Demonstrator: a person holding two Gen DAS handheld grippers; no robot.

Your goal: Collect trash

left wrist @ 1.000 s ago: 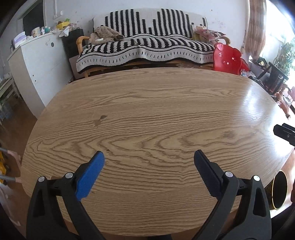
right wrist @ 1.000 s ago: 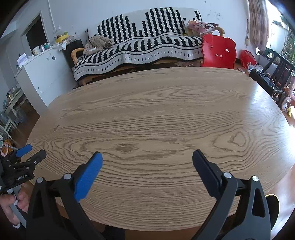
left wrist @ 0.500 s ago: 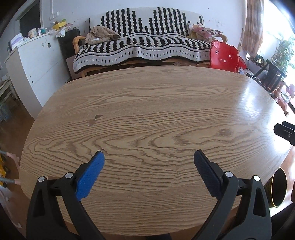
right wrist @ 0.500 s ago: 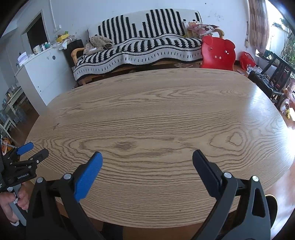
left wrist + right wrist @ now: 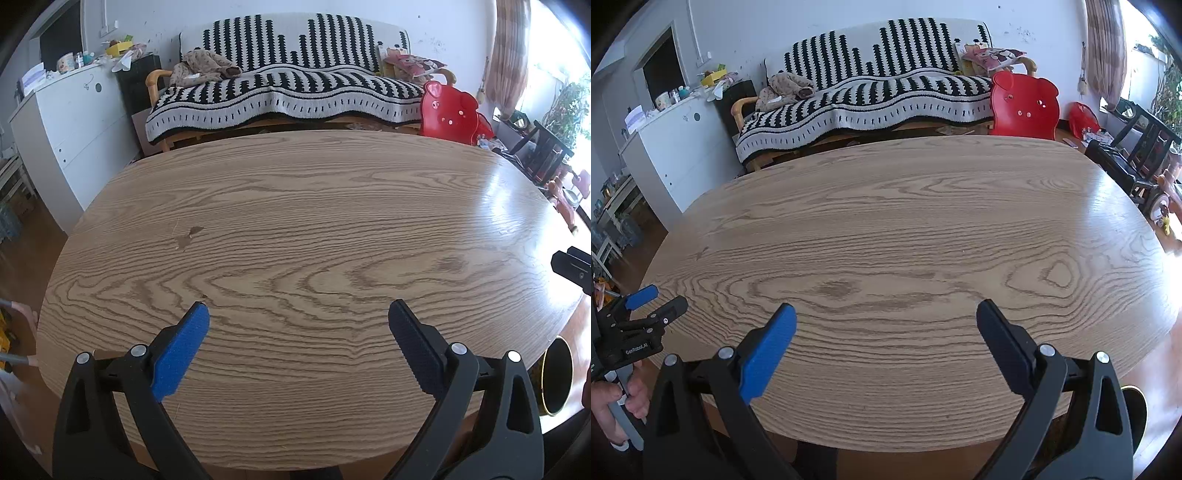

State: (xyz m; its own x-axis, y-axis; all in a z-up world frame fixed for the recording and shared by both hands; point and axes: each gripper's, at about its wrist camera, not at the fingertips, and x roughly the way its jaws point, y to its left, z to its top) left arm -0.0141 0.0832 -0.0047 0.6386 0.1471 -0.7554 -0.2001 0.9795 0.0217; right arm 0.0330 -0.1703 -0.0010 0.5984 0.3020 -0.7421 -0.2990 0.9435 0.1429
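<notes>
Only readable writing: "GenRobot.AI" in white on the black body of the left tool (image 5: 653, 301), seen at the left edge of the right wrist view. A hand (image 5: 613, 400) grips its grey handle below. No other label or brand can be read; items on the white cabinet (image 5: 70, 125) are too small to make out.

Left tool (image 5: 297, 317): jaws spread wide, blue pad (image 5: 181, 350) on one finger, black ribbed pad (image 5: 413, 347) on the other, nothing between them. It hangs over the near edge of the oval wood-grain desk (image 5: 295, 229).

Right tool (image 5: 884, 319): jaws likewise wide apart and holding nothing, over the near edge of the same desk (image 5: 905, 221). Its black tip (image 5: 572, 266) pokes in at the right edge of the left wrist view.

Trash: none visible on the desk top in either view. Only a small dark blemish (image 5: 188, 236) left of centre. A round black bin with a gold rim (image 5: 556, 380) sits on the floor beside the desk's near right edge; in the right wrist view only a sliver of it (image 5: 1137, 402) shows behind the tool's right finger.

Background: sofa under a black-and-white striped throw (image 5: 284, 88), red animal-shaped chair (image 5: 450, 114) just beside its right end, curtain (image 5: 506, 55) and plants at the window.

Against a second ago: both tools keep the same wide gape. In both views the sofa and the desk's far edge sit a shade lower in frame; otherwise the scene is unchanged.
</notes>
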